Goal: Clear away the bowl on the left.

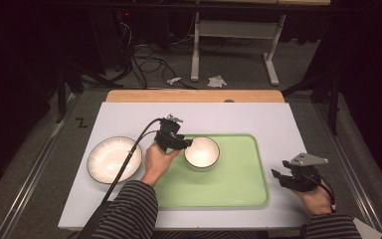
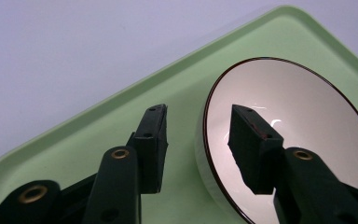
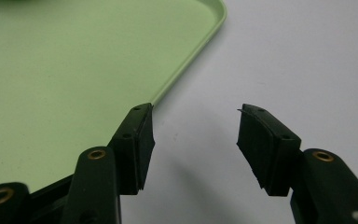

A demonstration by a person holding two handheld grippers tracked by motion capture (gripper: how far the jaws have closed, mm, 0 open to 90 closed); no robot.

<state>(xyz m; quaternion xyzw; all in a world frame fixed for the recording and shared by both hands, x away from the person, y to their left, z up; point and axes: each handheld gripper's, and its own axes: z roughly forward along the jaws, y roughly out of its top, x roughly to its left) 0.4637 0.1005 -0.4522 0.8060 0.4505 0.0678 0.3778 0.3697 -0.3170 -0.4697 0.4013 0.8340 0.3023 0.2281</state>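
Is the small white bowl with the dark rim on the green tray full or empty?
Empty. The small white dark-rimmed bowl stands upright on the green plastic tray, and its glossy inside is bare in the left gripper view.

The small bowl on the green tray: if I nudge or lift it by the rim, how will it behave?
The small bowl looks like glazed ceramic, so probably rigid, breakable and a bit slippery where the left tool straddles its rim. Gripped on one side only, it will likely tilt. Pushed, it should slide rather than roll on the smooth green tray.

bowl cut off below, tray cropped
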